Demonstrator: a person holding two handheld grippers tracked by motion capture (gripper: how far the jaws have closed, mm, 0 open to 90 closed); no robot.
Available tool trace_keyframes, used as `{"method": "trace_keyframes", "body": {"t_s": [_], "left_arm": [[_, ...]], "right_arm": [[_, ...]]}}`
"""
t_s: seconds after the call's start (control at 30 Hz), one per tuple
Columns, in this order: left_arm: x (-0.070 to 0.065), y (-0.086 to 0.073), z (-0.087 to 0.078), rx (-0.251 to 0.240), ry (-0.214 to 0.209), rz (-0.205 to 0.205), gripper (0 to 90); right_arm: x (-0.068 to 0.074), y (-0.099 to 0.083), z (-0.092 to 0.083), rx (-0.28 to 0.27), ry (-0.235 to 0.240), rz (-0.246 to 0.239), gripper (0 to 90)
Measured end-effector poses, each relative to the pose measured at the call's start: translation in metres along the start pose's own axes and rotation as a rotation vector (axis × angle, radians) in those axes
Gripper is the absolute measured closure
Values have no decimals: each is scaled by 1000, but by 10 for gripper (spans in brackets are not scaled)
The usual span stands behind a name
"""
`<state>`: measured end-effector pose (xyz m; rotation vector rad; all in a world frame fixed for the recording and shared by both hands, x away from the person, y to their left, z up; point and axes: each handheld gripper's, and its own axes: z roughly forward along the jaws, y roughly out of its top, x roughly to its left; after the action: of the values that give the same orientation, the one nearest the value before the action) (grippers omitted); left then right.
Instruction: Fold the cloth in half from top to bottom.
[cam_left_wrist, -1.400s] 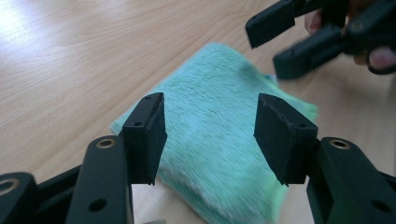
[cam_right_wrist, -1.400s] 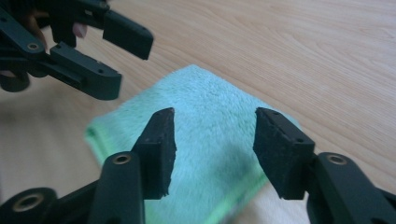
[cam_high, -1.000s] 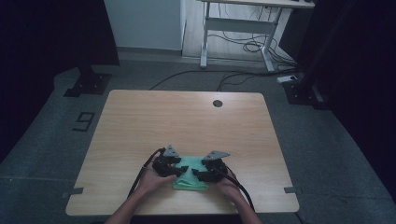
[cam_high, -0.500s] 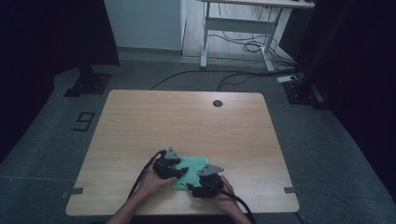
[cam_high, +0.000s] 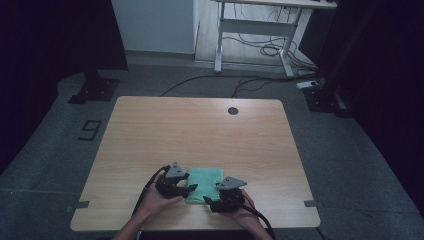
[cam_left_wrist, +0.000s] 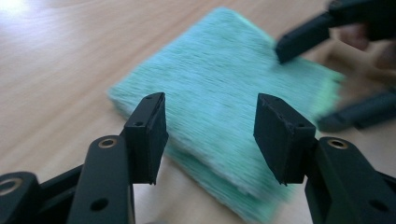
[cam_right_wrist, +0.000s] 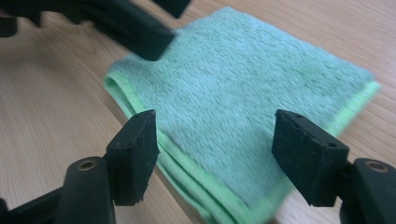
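While the folded green towel (cam_high: 204, 184) lay flat near the front edge of the wooden surface (cam_high: 200, 130), the left gripper (cam_high: 189, 188) and right gripper (cam_high: 208, 204) stood at its two sides, jaws wide and holding nothing. Both had just been opening. The fold looked finished; next, probably, withdrawing without snagging the plush, lime-edged layers.

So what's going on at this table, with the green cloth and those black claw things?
A person sits at a wooden table with a hand-held claw in each hand, working on a folded green towel near the front edge. The left claw is at the towel's left side and the right claw at its near right corner. Both claws are open, their jaws apart just above the cloth and gripping nothing; the left one's jaws have just been opening. The towel lies flat, folded into a neat stack.
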<state>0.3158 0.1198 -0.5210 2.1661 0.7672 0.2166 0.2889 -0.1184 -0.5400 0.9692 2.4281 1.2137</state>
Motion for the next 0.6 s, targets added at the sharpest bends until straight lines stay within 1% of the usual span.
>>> {"method": "trace_keyframes", "body": {"t_s": [0.07, 0.13, 0.2, 0.27, 0.3, 0.4, 0.47, 0.53, 0.6], "left_arm": [[-5, -3, 1, 19, -11, 16, 438], [-9, -7, 5, 45, -13, 28, 436], [-11, -9, 9, 75, -1, 39, 436], [-13, -12, 14, 91, 9, 45, 438], [-13, -12, 14, 90, 11, 44, 439], [-9, -14, 15, 88, -3, 22, 435], [-9, -14, 16, 88, -3, 25, 435], [-9, -13, 16, 90, 6, 32, 439], [-7, -11, 18, 91, 9, 33, 440]], "right_arm": [[-1, -2, -2, 6, 3, -4, 332], [0, -5, -2, 23, -7, -14, 336], [0, -7, -2, 36, -21, -16, 342], [-1, -8, 0, 46, -31, -15, 349], [-2, -9, 0, 43, -26, -10, 354], [-3, -9, 0, 42, -26, -13, 357], [-1, -9, 1, 47, -32, -18, 356], [-1, -8, 2, 54, -41, -29, 358], [-2, -7, 3, 57, -44, -27, 361]]}}
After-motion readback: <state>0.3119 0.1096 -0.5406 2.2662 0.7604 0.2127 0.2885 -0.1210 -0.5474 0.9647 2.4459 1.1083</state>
